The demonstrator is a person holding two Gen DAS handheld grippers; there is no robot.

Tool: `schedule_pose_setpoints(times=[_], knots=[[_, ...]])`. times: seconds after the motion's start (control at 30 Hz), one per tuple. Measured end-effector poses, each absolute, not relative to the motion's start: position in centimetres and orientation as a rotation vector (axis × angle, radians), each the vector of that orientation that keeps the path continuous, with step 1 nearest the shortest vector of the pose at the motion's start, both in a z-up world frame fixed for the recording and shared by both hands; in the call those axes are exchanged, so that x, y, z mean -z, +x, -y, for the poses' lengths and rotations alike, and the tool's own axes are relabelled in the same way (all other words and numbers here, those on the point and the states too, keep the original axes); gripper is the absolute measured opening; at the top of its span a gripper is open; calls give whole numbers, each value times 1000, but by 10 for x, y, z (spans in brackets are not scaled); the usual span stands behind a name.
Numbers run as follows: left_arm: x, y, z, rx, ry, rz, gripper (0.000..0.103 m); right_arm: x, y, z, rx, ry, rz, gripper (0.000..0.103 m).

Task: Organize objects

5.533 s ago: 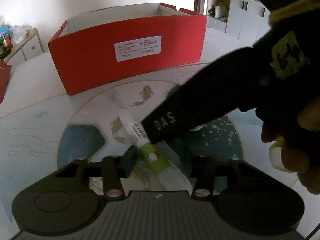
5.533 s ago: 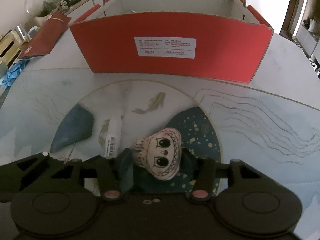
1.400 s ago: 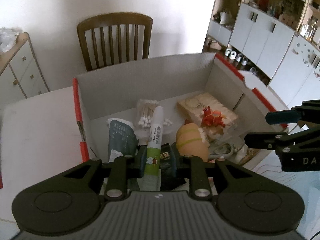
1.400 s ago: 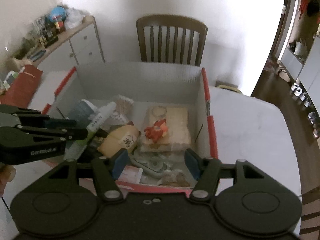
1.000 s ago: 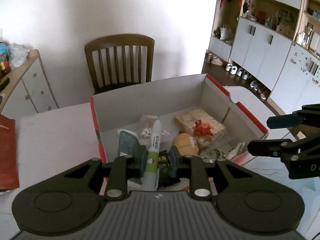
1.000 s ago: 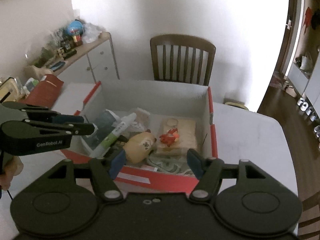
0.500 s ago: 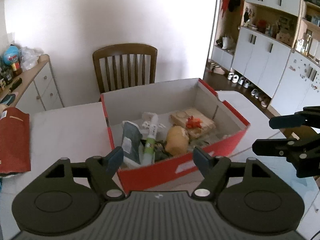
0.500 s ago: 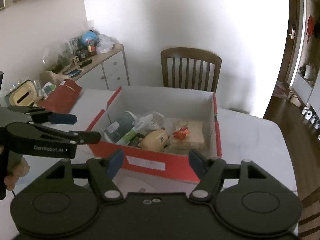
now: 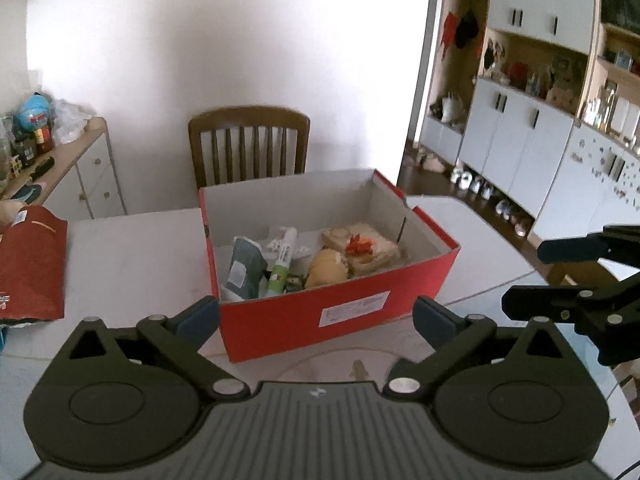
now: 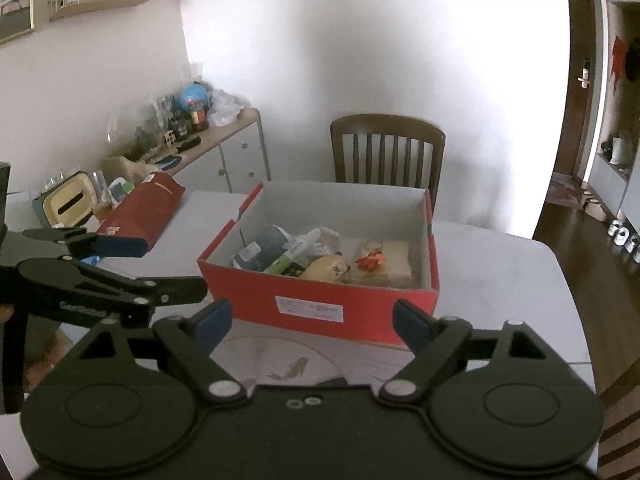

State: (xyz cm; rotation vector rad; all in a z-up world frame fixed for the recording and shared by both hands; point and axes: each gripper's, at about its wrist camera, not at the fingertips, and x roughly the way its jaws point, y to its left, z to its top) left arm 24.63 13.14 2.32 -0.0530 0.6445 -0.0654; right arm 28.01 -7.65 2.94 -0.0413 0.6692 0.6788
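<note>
A red cardboard box (image 9: 344, 312) (image 10: 320, 304) stands on the table, holding several things. Inside lie the white and green tube (image 9: 282, 264) (image 10: 294, 258), a tan plush doll (image 9: 326, 268) (image 10: 326, 268), a grey pouch (image 9: 244, 266) and a beige block with a red trinket (image 9: 360, 246) (image 10: 372, 260). My left gripper (image 9: 316, 316) hangs in front of the box, its jaws opening wide with nothing between them. My right gripper (image 10: 312, 322) is likewise back from the box, jaws opening and empty. Each gripper shows in the other's view, the right one (image 9: 560, 276) at the right edge and the left one (image 10: 132, 264) at the left.
A dark red bag (image 9: 30, 264) (image 10: 146, 206) lies on the table left of the box. A wooden chair (image 9: 248, 144) (image 10: 386, 152) stands behind the table. A cluttered sideboard (image 10: 192, 148) runs along the left wall, white cabinets (image 9: 532, 148) along the right.
My left gripper let go of the tube in the box and opened wide. Both grippers drew back and up from the box, which now looks smaller and farther.
</note>
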Motion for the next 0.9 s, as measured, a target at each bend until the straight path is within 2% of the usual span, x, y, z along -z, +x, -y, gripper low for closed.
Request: schedule_pose_setpoints(times=[0.2, 0.67, 0.9], knots=[[-30, 231, -127, 51, -97, -611, 103, -31, 272, 91, -675, -28, -657, 88], [-37, 202, -94, 41, 39, -585, 103, -28, 252, 106, -685, -11, -663, 88], [-36, 196, -93, 61, 4, -585, 103, -26, 246, 110, -682, -6, -668, 88]])
